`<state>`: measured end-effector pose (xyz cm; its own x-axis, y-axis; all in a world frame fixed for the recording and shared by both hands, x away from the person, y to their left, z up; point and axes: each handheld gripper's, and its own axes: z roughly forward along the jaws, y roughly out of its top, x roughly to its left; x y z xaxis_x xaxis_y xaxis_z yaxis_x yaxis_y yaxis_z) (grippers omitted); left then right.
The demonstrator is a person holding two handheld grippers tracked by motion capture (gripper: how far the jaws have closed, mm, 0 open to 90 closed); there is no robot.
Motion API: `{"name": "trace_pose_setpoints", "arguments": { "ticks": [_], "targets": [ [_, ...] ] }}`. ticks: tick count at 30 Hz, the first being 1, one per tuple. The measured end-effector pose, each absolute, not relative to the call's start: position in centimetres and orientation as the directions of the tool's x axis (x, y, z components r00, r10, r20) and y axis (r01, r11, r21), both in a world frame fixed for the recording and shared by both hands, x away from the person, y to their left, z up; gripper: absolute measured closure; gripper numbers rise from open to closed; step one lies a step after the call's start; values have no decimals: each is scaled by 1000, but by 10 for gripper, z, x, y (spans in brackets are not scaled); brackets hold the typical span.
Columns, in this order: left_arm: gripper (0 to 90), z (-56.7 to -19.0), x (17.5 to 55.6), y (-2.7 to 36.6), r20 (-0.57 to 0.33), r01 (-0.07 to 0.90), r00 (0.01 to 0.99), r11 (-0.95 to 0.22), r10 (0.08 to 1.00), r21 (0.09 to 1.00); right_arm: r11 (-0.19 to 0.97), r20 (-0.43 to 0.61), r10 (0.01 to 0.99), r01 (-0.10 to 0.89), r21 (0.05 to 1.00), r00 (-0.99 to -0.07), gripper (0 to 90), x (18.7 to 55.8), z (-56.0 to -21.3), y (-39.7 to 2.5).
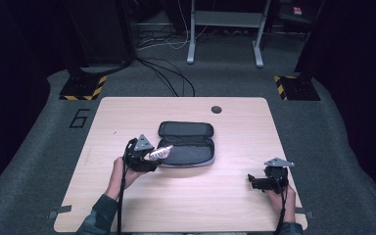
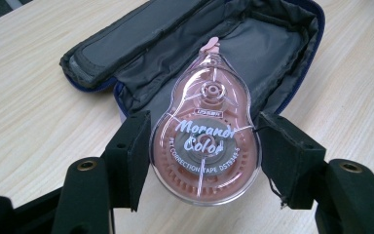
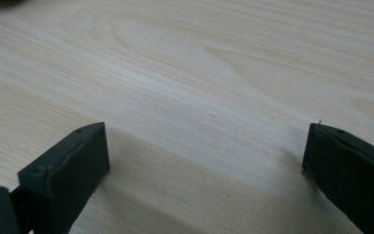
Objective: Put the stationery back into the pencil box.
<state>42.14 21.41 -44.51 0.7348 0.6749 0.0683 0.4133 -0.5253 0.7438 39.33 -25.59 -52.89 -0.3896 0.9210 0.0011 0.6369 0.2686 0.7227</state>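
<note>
Right now the left tool (image 2: 204, 161) is clamped on the pink correction tape (image 2: 205, 146), its two black pads pressed against the flat-sided shell at the widest part, low on the body. That looks the sound place to hold it: the clear plastic casing is judged light and stiff but smooth, so slipping is likelier near the narrow nose, and a hard squeeze could flex or crack the thin shell. The dispenser is held just above the open pencil case (image 2: 253, 53), nose pointing into the grey lining; in the high view it is seen at the case's left end (image 1: 186, 144). Farther out, the right tool (image 3: 204, 165) is held with jaws wide apart over bare counter (image 3: 214, 73), gripping nothing.
</note>
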Motion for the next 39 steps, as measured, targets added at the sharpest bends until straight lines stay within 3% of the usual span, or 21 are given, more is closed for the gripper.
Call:
{"name": "trace_pose_setpoints", "arguments": {
  "ticks": [39],
  "targets": [
    [392, -469, 472, 162, 26, 443, 759, -544, 651, 713, 270, 1, 920, 635, 724, -392, 33, 393, -529, -256]
  ]
}}
